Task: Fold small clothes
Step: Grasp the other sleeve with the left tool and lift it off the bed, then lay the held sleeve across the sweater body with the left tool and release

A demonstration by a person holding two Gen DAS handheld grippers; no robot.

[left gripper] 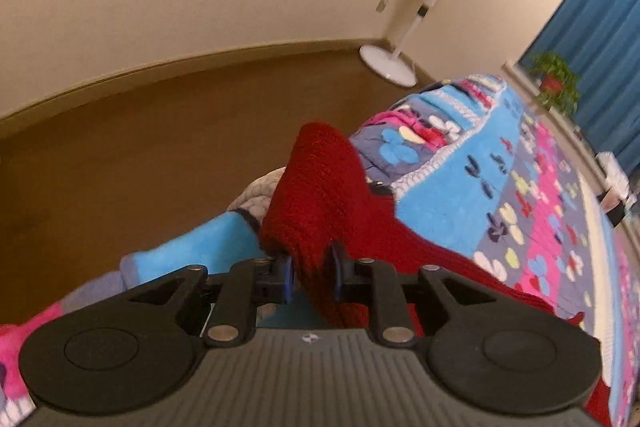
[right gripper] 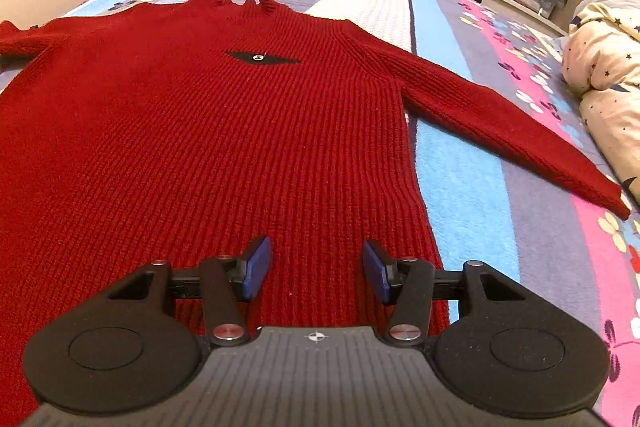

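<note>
One garment: a red knit sweater (right gripper: 208, 131) is laid flat, front up, on the bed (right gripper: 460, 163), collar toward the far edge, hem toward the near edge.
Right sleeve: stretched out flat toward the bed's right edge, cuff near a cream quilt (right gripper: 600, 67).
Left sleeve: lifted off the bed at its left edge, over the floor (left gripper: 140, 147).
Left tool (left gripper: 312, 275): clamped on the left sleeve's knit; fabric is seen pinched between the blue pads (left gripper: 286, 277).
Right tool (right gripper: 316, 271): jaws apart, nothing held, poised over the hem.
Step in hand: judged as the first fold, the left sleeve being brought in.
Next move: the sleeve is probably to be carried across the chest, laid flat without twist, then released; the body should be kept from dragging.
</note>
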